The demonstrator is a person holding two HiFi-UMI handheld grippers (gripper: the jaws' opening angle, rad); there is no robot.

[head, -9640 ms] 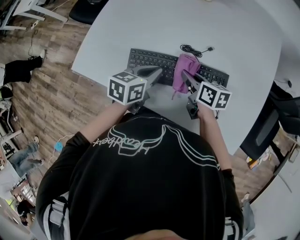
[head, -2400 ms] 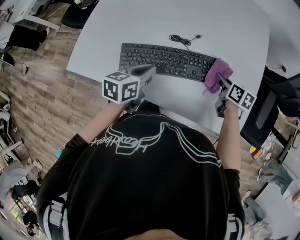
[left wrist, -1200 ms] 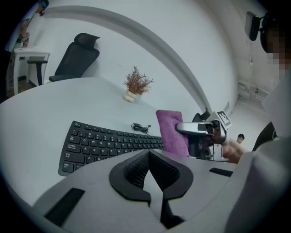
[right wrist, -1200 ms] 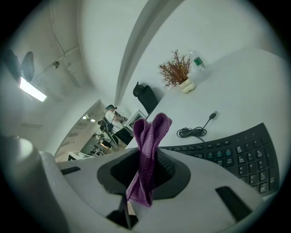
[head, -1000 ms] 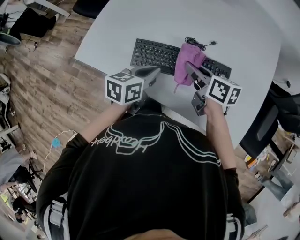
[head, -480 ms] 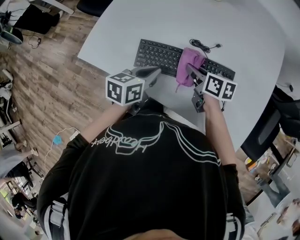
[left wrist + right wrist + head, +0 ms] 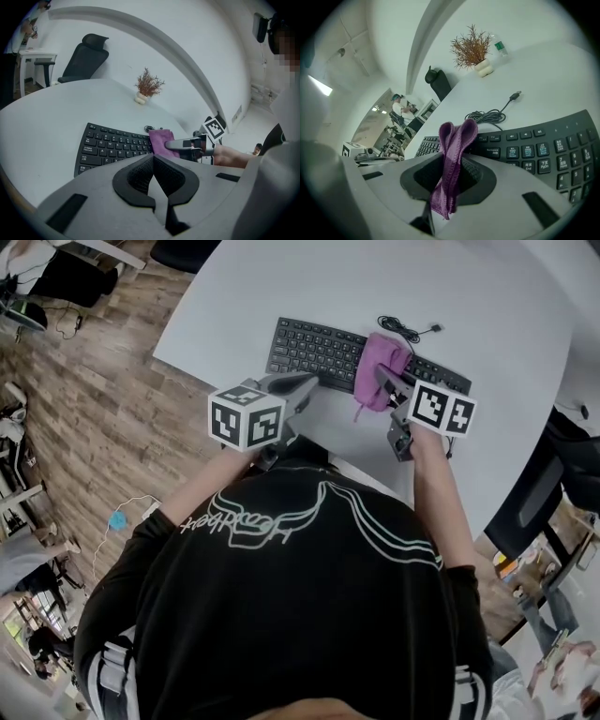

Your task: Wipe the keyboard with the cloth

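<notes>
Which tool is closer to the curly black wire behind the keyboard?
The right tool, holding the purple cloth over the keyboard, just in front of the wire. The left tool is shut and empty, farther left at the keyboard's near edge.

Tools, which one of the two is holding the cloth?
The right tool, shut on the purple cloth; the left tool is shut on nothing.

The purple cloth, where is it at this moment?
In the head view, the cloth is clamped in the right tool, over the keyboard, a little right of the keyboard's middle.
</notes>
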